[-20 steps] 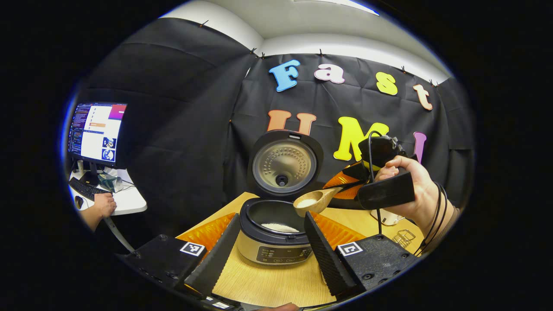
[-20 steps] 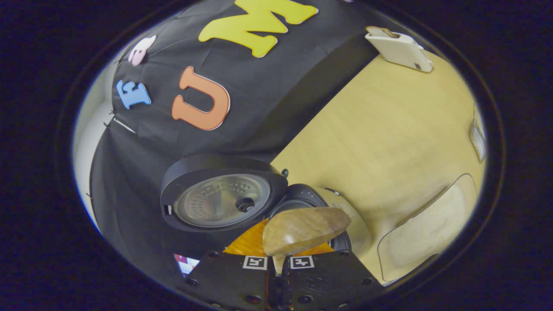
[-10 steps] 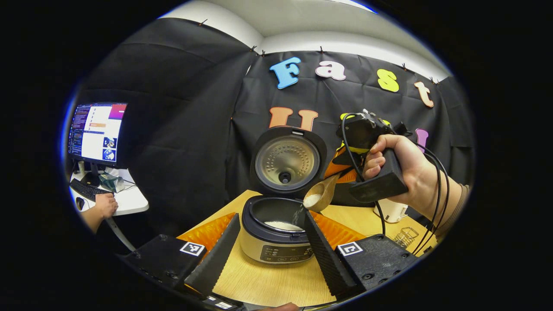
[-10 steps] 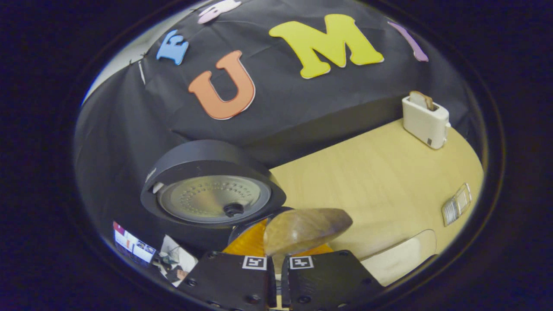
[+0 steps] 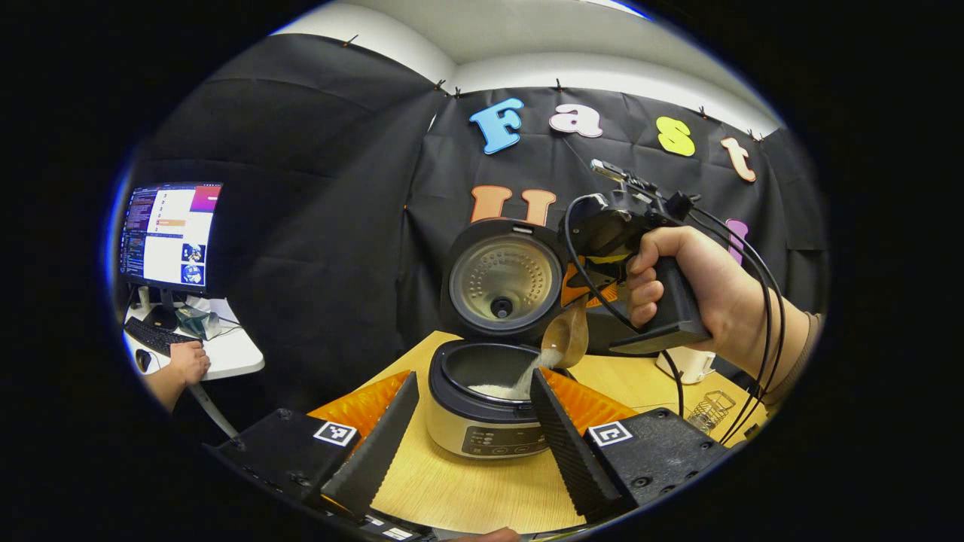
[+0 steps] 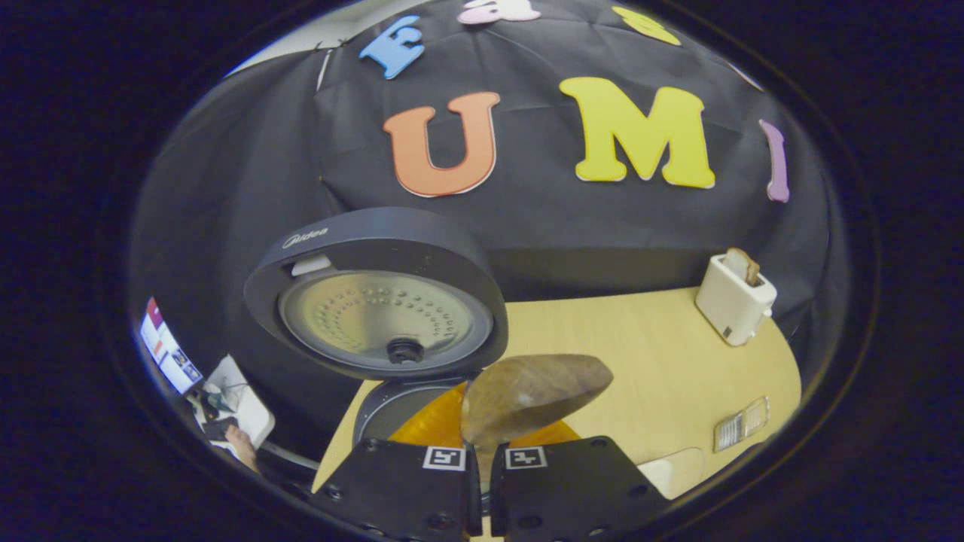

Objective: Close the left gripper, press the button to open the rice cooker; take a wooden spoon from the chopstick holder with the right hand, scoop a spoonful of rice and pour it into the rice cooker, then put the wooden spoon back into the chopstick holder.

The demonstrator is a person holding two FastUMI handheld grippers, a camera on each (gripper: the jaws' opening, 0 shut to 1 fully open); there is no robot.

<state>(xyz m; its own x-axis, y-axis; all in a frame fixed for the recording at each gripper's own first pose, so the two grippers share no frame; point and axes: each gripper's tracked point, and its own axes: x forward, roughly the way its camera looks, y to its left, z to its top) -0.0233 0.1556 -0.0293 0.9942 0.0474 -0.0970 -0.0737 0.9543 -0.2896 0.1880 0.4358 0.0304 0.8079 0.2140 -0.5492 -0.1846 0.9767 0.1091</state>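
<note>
Since a second ago your right tool [image 5: 581,295] has tipped the wooden spoon [image 5: 566,336] steeply, and rice [image 5: 527,374] now streams into the open rice cooker [image 5: 482,399] on the surface [image 5: 467,489]. Your right tool's fingers are clamped on the spoon's handle. Your left tool [image 5: 474,425] hangs open before the cooker, holding nothing.

My left gripper [image 5: 471,421] has its 2 fingers spread wide, with bare table [image 5: 467,489] between them up to the rice cooker [image 5: 486,406]. The raised lid [image 5: 503,280] walls off the pot's back, and my right gripper [image 5: 584,297] with the tipped wooden spoon [image 5: 566,339] crowds its right rim. The toaster [image 6: 734,297] stands well apart at the back right.
</note>
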